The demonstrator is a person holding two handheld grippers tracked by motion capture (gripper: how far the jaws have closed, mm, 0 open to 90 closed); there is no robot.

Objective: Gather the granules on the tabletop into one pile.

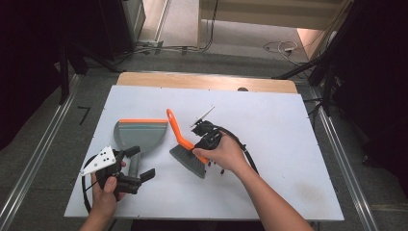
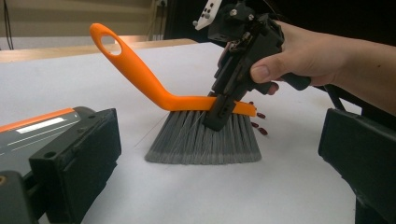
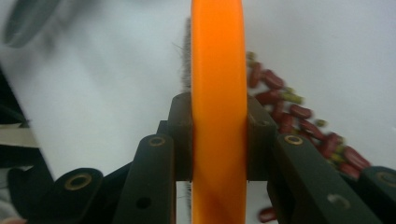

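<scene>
High view, L to R: left gripper sits near the table's front-left edge, held in the person's left hand. Its jaws are spread apart w/ the grey handle of the dustpan between them; can't tell if they touch it. Dustpan lies flat, orange lip facing away from the person.

Just right of the pan is the brush: orange handle slanting up and away, grey bristles down on the white tabletop. Right gripper, in the right hand, is clamped on the orange back of the brush, right above the bristles.

Left gripper view: the dustpan is at the left edge, the brush stands on its bristles mid-frame, and the right gripper comes down on it from above. A few red beans lie on the table just behind the bristles' right end.

Right gripper view: both jaws are pressed tight on either side of the orange brush back. A pile of red beans w/ some greenish ones lies just beside it, on the right.
</scene>
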